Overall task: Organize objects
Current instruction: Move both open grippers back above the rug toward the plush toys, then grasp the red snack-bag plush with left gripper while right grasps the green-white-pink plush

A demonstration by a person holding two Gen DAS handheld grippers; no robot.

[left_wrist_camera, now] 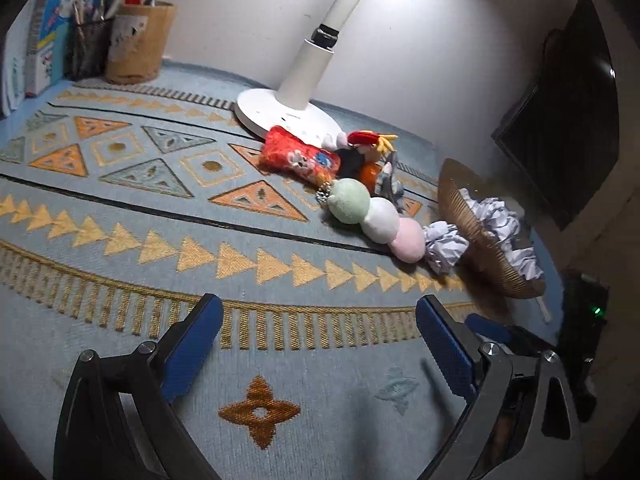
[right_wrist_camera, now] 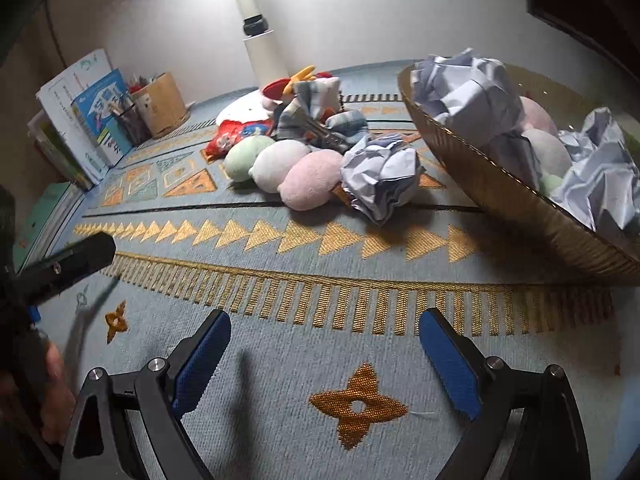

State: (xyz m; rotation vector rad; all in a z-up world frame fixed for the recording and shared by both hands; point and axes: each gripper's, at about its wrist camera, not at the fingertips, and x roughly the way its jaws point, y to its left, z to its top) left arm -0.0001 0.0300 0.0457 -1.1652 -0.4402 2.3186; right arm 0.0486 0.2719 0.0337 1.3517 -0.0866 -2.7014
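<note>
A plush skewer of green, white and pink balls (left_wrist_camera: 378, 218) (right_wrist_camera: 280, 168) lies on the patterned cloth. A crumpled paper ball (left_wrist_camera: 444, 246) (right_wrist_camera: 382, 172) lies beside its pink end, against a woven basket (left_wrist_camera: 468, 232) (right_wrist_camera: 500, 192) that holds more crumpled paper and soft balls. Behind lie a red snack packet (left_wrist_camera: 298, 158) (right_wrist_camera: 232, 136), a small doll (left_wrist_camera: 368, 144) and a plaid cloth (right_wrist_camera: 316, 116). My left gripper (left_wrist_camera: 320, 320) is open and empty above the cloth, well short of the pile. My right gripper (right_wrist_camera: 324, 332) is open and empty too.
A white lamp base (left_wrist_camera: 280, 116) stands behind the pile by the wall. Pen holders (left_wrist_camera: 136, 40) (right_wrist_camera: 156, 104) and books (right_wrist_camera: 88, 112) stand at the far left. The left gripper's body (right_wrist_camera: 60, 268) shows at the left of the right wrist view.
</note>
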